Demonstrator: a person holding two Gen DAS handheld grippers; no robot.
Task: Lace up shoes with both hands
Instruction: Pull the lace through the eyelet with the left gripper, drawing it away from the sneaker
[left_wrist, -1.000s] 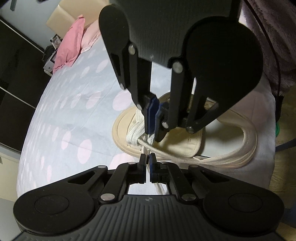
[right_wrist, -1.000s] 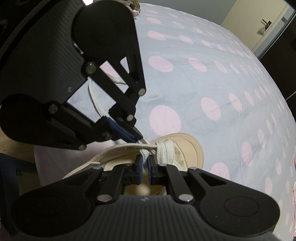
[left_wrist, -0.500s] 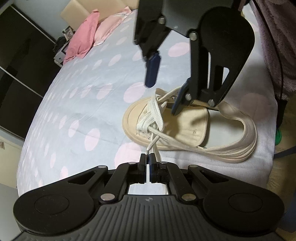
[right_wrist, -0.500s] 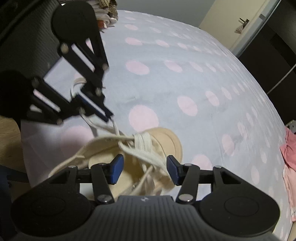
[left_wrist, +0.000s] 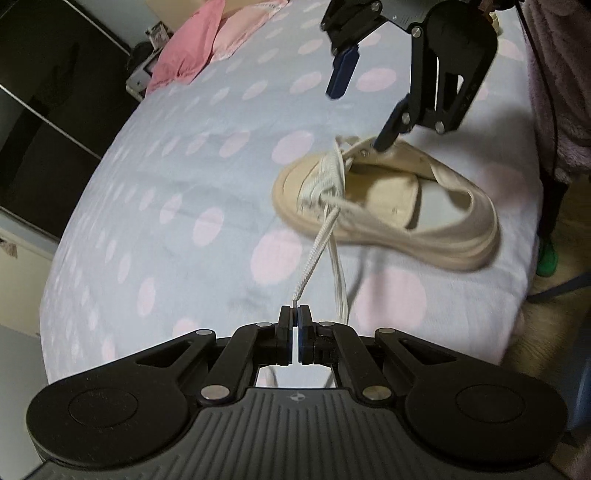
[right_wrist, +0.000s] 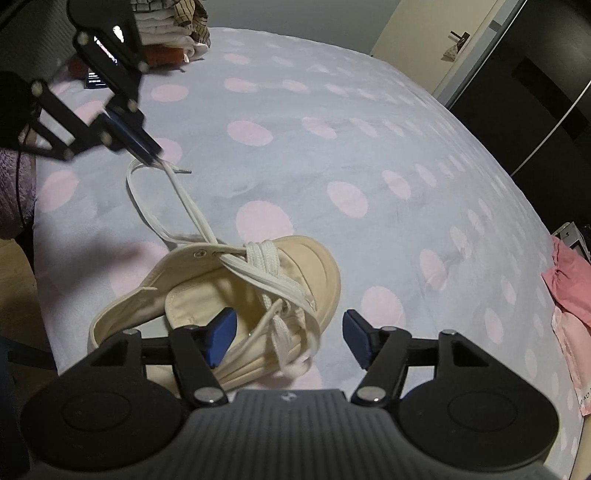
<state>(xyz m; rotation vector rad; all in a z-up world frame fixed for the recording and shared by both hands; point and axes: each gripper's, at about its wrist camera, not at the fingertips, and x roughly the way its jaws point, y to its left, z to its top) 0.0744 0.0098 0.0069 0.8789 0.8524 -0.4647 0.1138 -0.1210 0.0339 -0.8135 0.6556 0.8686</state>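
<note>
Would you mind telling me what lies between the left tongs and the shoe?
In the left wrist view, only the white lace spans the gap, running from the shut left tongs up to the shoe, over the spotted bedspread.

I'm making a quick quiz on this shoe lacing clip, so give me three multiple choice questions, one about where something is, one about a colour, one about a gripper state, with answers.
1. Where does the shoe lie?
A. on the spotted bedspread
B. on a wooden floor
C. inside a box

2. What colour is the shoelace?
A. black
B. white
C. red

3. How is the right hand-held gripper?
A. shut on the lace
B. shut on nothing
C. open

Answers:
1 A, the bedspread with pink dots lies under it.
2 B, it shows white against the beige shoe.
3 C, its blue pads stand wide apart, while the left hand-held gripper pinches the lace tip.
</note>
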